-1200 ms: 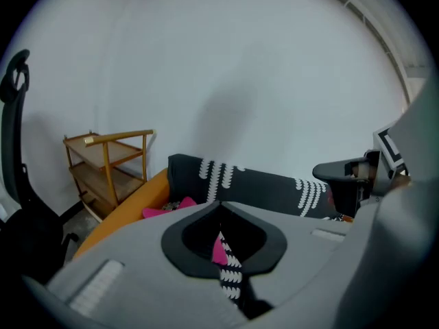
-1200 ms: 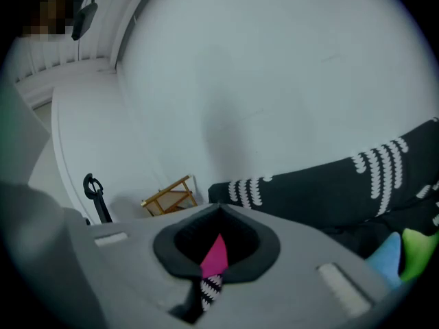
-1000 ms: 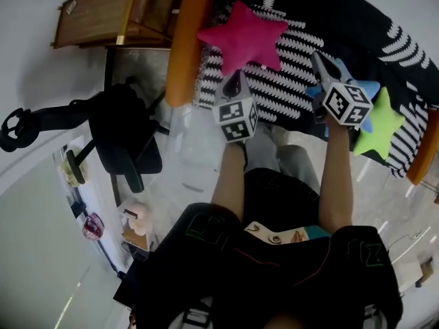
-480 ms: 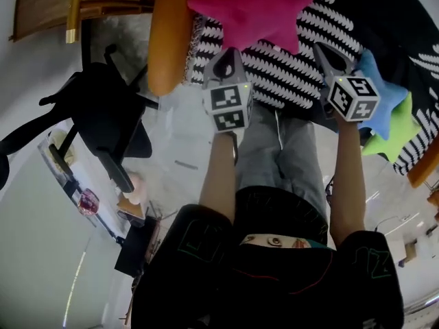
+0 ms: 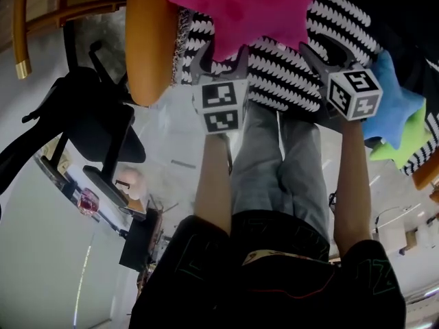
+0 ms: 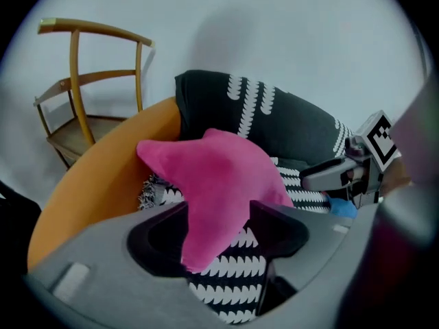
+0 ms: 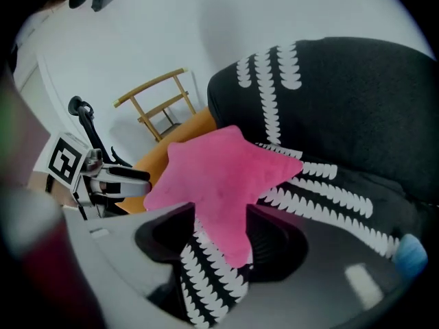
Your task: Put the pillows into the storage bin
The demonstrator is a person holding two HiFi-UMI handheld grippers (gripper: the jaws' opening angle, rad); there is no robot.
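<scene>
Pink star pillow (image 5: 247,9) lies on b/w sofa seat (image 5: 288,77). Both forearms stretched fwd, grippers pitched down. L gripper (image 5: 219,55): fingers released, just been opening, pillow's lower point between them, unpinched. R gripper (image 5: 324,50): same, fingers released, just been opening, beside pillow.

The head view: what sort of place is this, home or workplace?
Likely a lounge corner, perhaps staged in an office: an orange-armed sofa with star pillows, a wooden chair by a white wall, a black office chair.
</scene>
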